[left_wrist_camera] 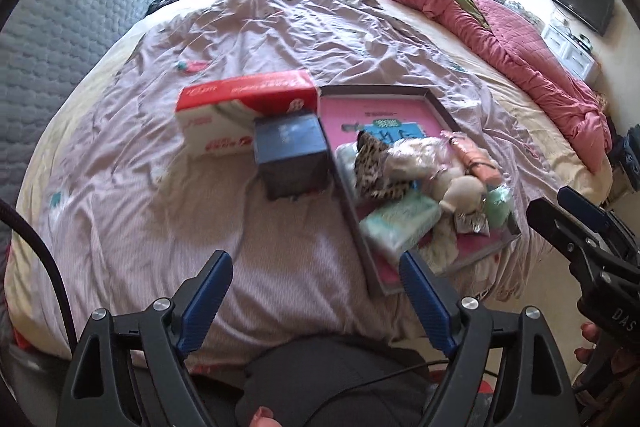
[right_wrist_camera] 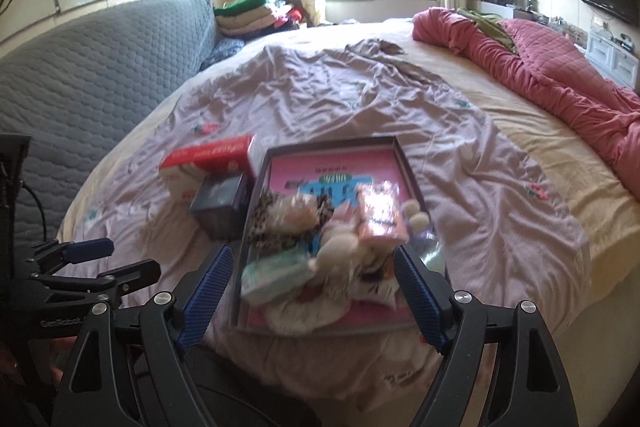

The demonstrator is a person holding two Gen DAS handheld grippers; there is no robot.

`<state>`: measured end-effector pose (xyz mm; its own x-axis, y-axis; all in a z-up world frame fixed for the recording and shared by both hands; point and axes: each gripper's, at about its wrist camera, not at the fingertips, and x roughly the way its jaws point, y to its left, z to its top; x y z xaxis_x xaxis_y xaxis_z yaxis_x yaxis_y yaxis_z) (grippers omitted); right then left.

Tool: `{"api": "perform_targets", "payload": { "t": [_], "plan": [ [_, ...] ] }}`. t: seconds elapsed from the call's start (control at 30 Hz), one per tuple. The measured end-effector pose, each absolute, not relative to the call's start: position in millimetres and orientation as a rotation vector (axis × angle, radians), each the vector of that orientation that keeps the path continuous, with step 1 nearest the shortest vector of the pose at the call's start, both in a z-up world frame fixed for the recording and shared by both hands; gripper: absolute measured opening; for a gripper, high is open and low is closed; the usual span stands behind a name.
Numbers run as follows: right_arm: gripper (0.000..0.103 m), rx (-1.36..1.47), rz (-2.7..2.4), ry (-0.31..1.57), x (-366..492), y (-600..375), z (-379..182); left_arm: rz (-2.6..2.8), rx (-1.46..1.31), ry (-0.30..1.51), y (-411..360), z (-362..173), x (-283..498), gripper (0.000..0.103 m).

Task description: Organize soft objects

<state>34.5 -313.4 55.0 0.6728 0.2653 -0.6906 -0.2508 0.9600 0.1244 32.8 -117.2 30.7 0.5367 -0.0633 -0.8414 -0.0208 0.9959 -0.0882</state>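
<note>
Mauve, wrinkled bedsheet (left_wrist_camera: 248,39) carries everything here: a shallow tray (left_wrist_camera: 436,107) with a pink printed floor sits near the bed's near edge, and most of the soft objects are already heaped in its near half. The heap holds a leopard-print pouch (left_wrist_camera: 372,163), a pale green tissue pack (left_wrist_camera: 400,227), a cream plush toy (left_wrist_camera: 464,191) and a peach packet (left_wrist_camera: 480,163), all touching or overlapping. Just beside the tray's left wall stand a dark blue box (left_wrist_camera: 294,155) and, behind it, a red-and-white tissue box (left_wrist_camera: 244,107), both outside the tray. Judging from this, the gathering looks largely done; tidying the pile may remain.

Both tools hover above the near edge of the bed, tilted downward. The left gripper (left_wrist_camera: 316,303) is spread wide with only sheet between its blue pads. The right gripper (right_wrist_camera: 312,299) is likewise spread, framing the heap without touching it.
</note>
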Motion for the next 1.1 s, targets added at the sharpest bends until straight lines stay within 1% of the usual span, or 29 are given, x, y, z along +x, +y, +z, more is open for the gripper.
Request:
{"api": "perform_targets", "payload": {
  "t": [0.63, 1.1],
  "plan": [
    [0.084, -0.019, 0.267, 0.731, -10.7, -298.7, 61.8, 0.033, -0.129, 0.965, -107.7, 38.8, -9.2, 0.085],
    [0.084, -0.023, 0.274, 0.764, -20.0, -294.4, 53.6, 0.028, -0.116, 0.971, -116.1, 40.9, -16.5, 0.085]
  ]
}}
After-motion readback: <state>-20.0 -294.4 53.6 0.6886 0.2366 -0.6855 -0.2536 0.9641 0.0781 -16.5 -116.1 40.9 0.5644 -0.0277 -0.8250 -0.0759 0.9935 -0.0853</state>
